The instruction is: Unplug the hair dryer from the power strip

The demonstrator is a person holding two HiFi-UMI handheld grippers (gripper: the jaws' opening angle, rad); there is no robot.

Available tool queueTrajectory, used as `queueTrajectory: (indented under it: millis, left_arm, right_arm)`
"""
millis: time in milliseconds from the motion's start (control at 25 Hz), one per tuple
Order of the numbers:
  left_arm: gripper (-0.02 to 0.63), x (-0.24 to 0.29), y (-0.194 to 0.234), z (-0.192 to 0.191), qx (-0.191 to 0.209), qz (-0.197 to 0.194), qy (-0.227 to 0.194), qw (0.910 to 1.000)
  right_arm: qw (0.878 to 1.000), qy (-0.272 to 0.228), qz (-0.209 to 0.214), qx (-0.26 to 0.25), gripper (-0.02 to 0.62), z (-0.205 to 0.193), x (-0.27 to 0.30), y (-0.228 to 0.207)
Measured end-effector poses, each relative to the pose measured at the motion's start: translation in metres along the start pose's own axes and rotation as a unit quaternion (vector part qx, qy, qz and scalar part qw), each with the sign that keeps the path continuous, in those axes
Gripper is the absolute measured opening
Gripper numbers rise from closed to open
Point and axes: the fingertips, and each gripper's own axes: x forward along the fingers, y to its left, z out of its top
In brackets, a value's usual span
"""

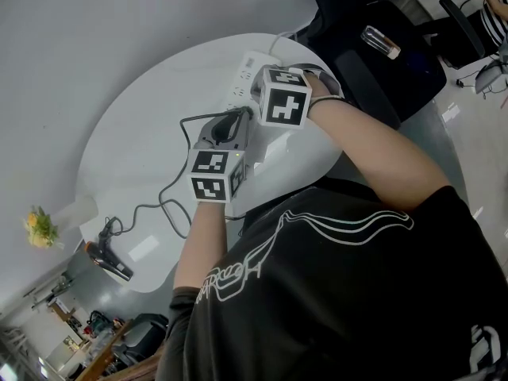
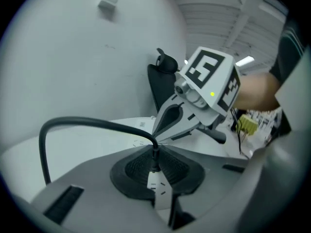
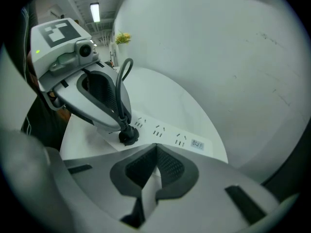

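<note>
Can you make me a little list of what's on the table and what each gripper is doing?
Surface: round white table
Lying on it: black hair dryer, near the edge, away from both grippers
Also on it: long white power strip
Plugged in: black plug, in the strip
Left gripper: shut on the black cord just above the plug
Right gripper: shut, tips down on the strip

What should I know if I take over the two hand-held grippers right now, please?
Left hand-held gripper: shut on the plug at its neck, where the cable enters.
Right hand-held gripper: shut, empty, tips down at the power strip beside the plug, apparently steadying it.
Hair dryer: lying at the cable's other end, near the table edge.
Done: grip taken on the plug.
Left: the plug sits in its socket; pull it straight out.
</note>
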Motion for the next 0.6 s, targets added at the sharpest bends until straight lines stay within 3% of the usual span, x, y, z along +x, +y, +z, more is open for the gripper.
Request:
queueTrajectory:
  millis: [80, 160, 280, 400, 480, 600]
  left_arm:
    - [0.038, 0.0, 0.004, 0.0, -0.06, -0.017, -0.008, 0.998]
    - [0.038, -0.001, 0.007, 0.001, -0.076, -0.017, -0.007, 0.9969]
    - [0.038, -0.002, 0.004, 0.0, -0.002, 0.013, 0.015, 0.9998]
    - [0.038, -0.002, -0.003, 0.0, 0.086, 0.031, 0.04, 0.995]
    - [0.038, -0.002, -0.004, 0.0, 0.098, 0.031, 0.042, 0.9939]
    - [0.038, -0.002, -0.001, -0.001, 0.055, 0.018, 0.035, 0.9977]
  right_arm:
    - [1.0, 0.001, 0.003, 0.004, -0.003, 0.0, 0.001, 0.0]
    - [1.0, -0.001, 0.004, 0.008, -0.003, 0.001, 0.001, -0.001]
    - [1.0, 0.001, 0.004, 0.01, -0.003, 0.002, 0.001, 0.0]
    - [1.0, 0.007, 0.007, 0.009, -0.003, 0.001, 0.001, 0.0]
    - [1.0, 0.01, 0.008, 0.008, -0.003, 0.0, 0.001, -0.001]
    - [1.0, 0.006, 0.009, 0.013, -0.003, 0.001, 0.002, 0.0]
